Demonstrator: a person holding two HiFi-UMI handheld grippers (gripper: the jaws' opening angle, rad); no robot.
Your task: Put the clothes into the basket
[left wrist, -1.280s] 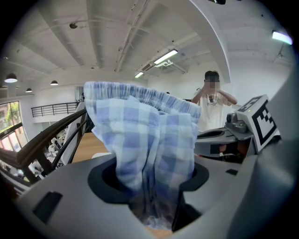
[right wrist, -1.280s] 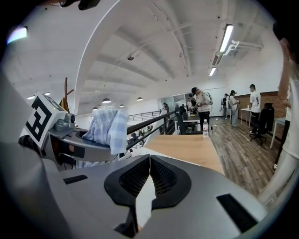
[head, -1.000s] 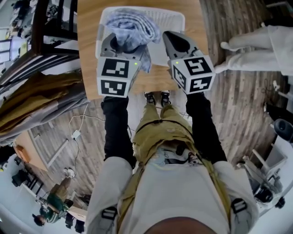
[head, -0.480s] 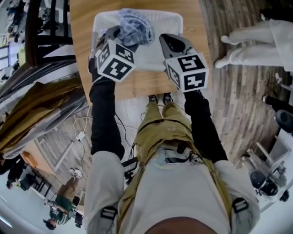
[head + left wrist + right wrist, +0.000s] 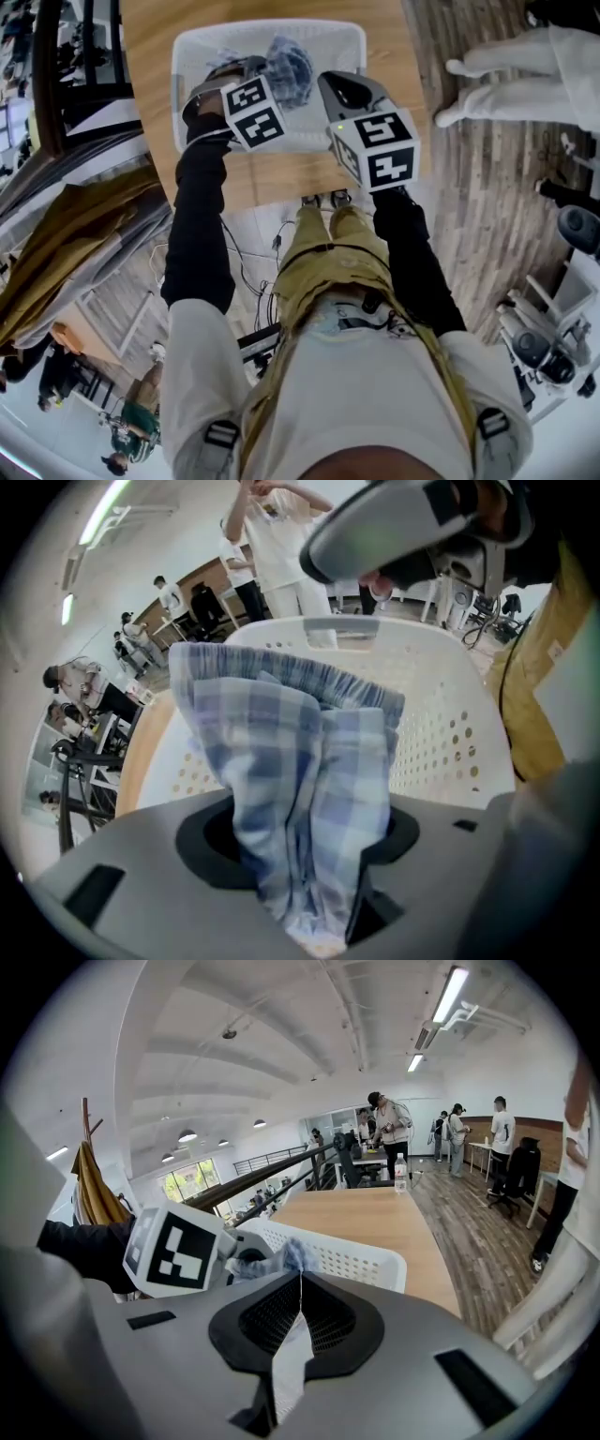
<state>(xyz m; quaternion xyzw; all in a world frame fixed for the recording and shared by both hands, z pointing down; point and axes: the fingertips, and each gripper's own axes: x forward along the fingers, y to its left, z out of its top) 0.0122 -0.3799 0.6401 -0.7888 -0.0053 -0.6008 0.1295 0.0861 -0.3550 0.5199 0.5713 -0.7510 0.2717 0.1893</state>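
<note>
Open-plan workshop, wood floor, wooden desk (image 5: 281, 183) w/ white perforated laundry basket (image 5: 187, 56) on it. Left claw (image 5: 309, 855) is clamped on blue plaid cloth (image 5: 300, 742), which hangs bunched over the basket interior, not resting on the bottom afaict. Right claw (image 5: 298, 1283) is pressed together, nothing in it, parked just beside the basket's near rim. Step: drop phase. Next imo: lower a bit, release the left claw, check the fabric clears the rim.
</note>
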